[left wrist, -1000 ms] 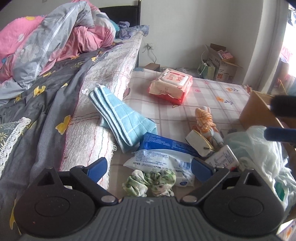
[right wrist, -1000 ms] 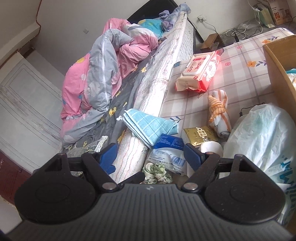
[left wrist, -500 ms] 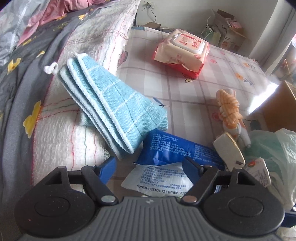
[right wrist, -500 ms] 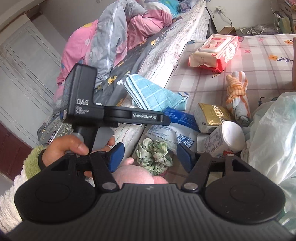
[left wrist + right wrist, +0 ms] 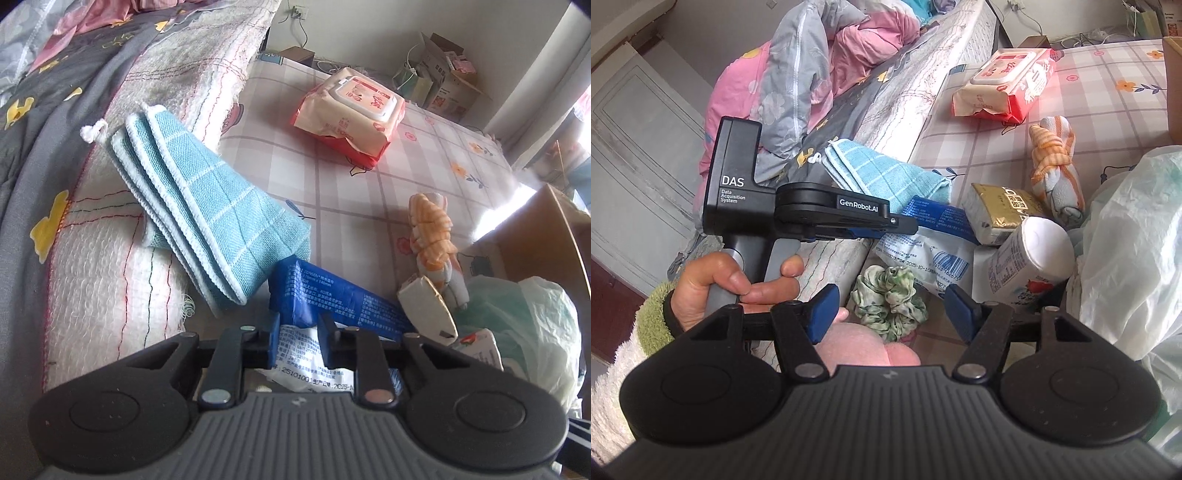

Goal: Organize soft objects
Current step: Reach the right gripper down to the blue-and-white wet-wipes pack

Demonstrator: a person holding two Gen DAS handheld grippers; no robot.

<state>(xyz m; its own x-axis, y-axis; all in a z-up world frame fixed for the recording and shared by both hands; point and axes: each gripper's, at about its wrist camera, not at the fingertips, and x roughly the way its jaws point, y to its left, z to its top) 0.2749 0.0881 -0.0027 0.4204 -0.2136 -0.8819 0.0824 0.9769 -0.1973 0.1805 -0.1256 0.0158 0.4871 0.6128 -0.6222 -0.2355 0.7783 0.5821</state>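
My left gripper [image 5: 301,332] points down at a white plastic packet [image 5: 299,345]. Its jaws are closing and pinch the packet's upper edge, just below a blue pack [image 5: 332,295]. The right wrist view shows that left gripper [image 5: 905,227] from the side, held by a hand [image 5: 716,284]. A folded blue checked towel [image 5: 207,206] leans off the mattress edge. My right gripper [image 5: 890,306] hangs open over a green scrunchie [image 5: 886,299] without touching it. An orange striped knotted cloth [image 5: 1052,162] lies farther right.
A red-and-white wipes pack [image 5: 351,107] lies on the checked mat [image 5: 369,192]. A gold packet [image 5: 1001,210], a white tissue roll [image 5: 1030,258] and a plastic bag [image 5: 1126,240] crowd the right. A cardboard box [image 5: 535,236] stands behind them. The bed [image 5: 55,110] rises at left.
The left gripper dropped toward the packets and its jaws went from wide to narrow on the white packet. The right gripper sank toward the scrunchie; the left hand came into its view.
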